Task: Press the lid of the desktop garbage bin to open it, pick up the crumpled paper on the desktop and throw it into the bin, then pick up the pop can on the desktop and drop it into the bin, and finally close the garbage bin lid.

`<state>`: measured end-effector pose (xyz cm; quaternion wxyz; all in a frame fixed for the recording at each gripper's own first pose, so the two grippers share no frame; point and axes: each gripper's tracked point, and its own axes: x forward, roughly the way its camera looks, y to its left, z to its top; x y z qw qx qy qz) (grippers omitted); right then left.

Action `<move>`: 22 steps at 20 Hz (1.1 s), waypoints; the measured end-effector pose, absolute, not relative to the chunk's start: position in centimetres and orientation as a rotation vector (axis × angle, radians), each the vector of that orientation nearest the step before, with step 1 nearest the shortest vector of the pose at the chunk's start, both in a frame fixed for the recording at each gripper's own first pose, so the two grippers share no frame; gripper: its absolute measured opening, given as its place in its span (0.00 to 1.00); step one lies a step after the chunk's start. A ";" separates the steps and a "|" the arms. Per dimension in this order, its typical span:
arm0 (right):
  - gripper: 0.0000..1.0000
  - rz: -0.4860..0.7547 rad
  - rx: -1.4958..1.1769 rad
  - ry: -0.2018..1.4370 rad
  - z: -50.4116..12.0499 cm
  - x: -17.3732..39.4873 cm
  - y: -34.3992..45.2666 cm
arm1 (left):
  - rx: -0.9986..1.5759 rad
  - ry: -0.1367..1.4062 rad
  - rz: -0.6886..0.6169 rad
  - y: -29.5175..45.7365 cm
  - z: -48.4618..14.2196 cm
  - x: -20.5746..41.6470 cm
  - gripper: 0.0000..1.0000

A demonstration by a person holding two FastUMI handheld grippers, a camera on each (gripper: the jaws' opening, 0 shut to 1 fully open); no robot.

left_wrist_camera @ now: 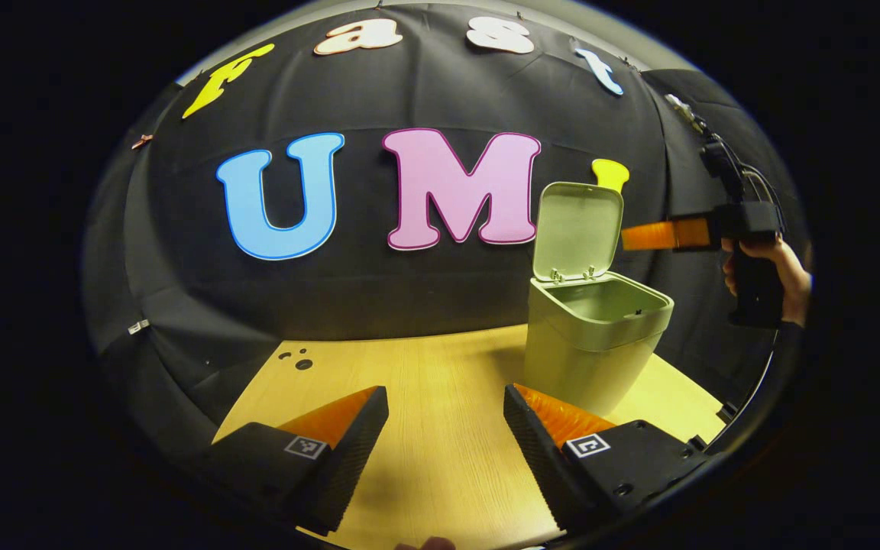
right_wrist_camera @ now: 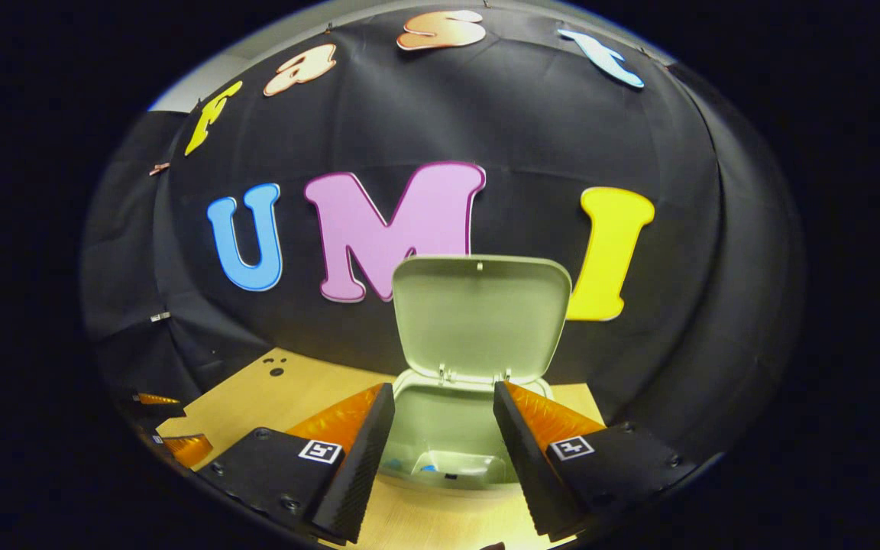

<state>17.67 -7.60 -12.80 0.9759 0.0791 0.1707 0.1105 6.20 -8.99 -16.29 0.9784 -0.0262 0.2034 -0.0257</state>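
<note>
In the left gripper view, the left tool (left_wrist_camera: 446,412) sits at the bottom of the frame with its two fingers spread wide and nothing between them, hanging over bare wooden surface (left_wrist_camera: 425,382). The garbage bin (left_wrist_camera: 589,344) stands right of centre on that surface, and its lid (left_wrist_camera: 577,229) is swung up on its hinges, upright above the back rim, so the opening step looks done. The part of the bin's inside seen from here is bare wall; the bottom is hidden. At the right edge of the frame a hand (left_wrist_camera: 780,279) holds the right tool (left_wrist_camera: 631,237) level with the raised lid and just to its right; whether it touches the lid I cannot tell. The bare stretch of surface in the lower half of the frame carries neither paper nor can.

In the right gripper view, the right tool (right_wrist_camera: 444,428) looks down over the bin (right_wrist_camera: 448,435), which fills the lower centre of the frame, the open lid (right_wrist_camera: 482,317) standing behind it. Its fingers are parted with nothing in them, straddling the view of the mouth. At the bottom of the bin, low in the frame, something pale with a touch of blue (right_wrist_camera: 440,464) lies inside; it is too small to name, but I judge it to be the dropped items. The left tool (right_wrist_camera: 173,424) shows at the lower left edge.

By my reading, the paper and the can are already in, and closing the lid is what remains.
</note>
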 end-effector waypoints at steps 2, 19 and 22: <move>0.83 0.218 0.142 0.294 -10.4 18.6 -8.0 | -0.059 0.406 -0.055 -9.2 -16.1 6.2 0.98; 0.95 0.140 0.089 0.215 -5.7 30.9 -8.8 | -0.089 0.406 0.005 -7.4 -15.7 4.9 0.98; 0.96 0.112 0.079 0.222 -6.9 32.9 -9.4 | -0.091 0.410 0.026 -7.0 -15.6 4.7 0.98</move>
